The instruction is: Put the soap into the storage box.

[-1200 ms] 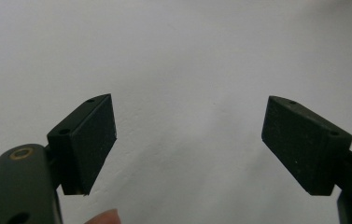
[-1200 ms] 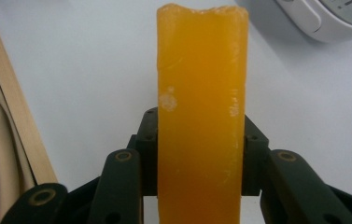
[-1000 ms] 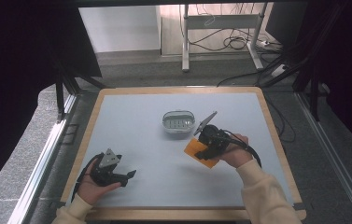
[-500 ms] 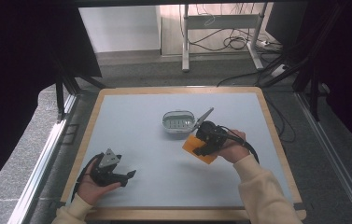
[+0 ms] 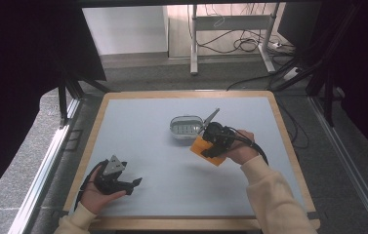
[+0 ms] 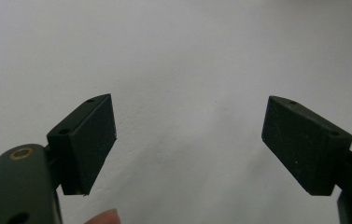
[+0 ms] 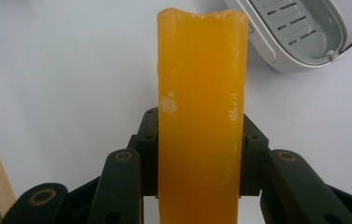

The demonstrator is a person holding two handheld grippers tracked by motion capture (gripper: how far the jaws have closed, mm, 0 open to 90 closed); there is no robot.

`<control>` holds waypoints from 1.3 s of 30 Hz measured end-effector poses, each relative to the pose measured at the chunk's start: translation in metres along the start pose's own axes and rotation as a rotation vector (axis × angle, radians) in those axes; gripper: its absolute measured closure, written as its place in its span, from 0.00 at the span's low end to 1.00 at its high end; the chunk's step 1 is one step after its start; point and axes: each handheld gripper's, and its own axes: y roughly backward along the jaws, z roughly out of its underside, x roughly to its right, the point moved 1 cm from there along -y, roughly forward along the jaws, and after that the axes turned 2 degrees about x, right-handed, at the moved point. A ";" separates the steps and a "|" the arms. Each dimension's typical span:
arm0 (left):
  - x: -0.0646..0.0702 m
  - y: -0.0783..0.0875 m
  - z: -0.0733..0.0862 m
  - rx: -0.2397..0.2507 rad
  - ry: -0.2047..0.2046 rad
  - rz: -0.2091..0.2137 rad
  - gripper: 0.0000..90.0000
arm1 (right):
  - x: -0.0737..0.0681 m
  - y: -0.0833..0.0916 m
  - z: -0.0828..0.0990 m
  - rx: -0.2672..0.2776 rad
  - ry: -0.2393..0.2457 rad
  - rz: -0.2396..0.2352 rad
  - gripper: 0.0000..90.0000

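An orange soap-like bar (image 5: 199, 146) hangs just above the table, right of centre, with my right gripper (image 5: 210, 147) shut on it. In the right gripper view the bar (image 7: 201, 102) stands upright between the two black jaws of the right gripper (image 7: 200, 154), which press on its sides. A grey-white dish (image 5: 185, 127) with a slotted floor sits just beyond the bar, and its dish rim (image 7: 276, 51) shows at the upper right. My left gripper (image 5: 135, 183) rests at the table's front left, open. Nothing lies between the jaws of the left gripper (image 6: 190, 140).
The table (image 5: 137, 122) is a pale blue-grey board with a wooden rim. Black frame posts stand at both sides, and cables lie on the floor behind. A person's fingertip (image 6: 103, 217) shows under the left gripper.
My right gripper has edged the orange bar slightly up and left, nearer the dish. The left gripper has stayed put.
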 end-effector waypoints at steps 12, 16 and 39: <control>0.000 -0.001 0.000 0.002 0.008 0.001 0.20 | 0.008 -0.003 -0.007 -0.029 0.017 0.011 0.68; 0.000 -0.001 0.000 0.003 0.008 0.001 0.20 | 0.011 -0.003 -0.009 -0.035 0.026 0.012 0.68; 0.000 -0.001 0.000 0.002 0.010 0.000 0.20 | 0.029 -0.002 -0.026 -0.035 0.051 0.008 0.68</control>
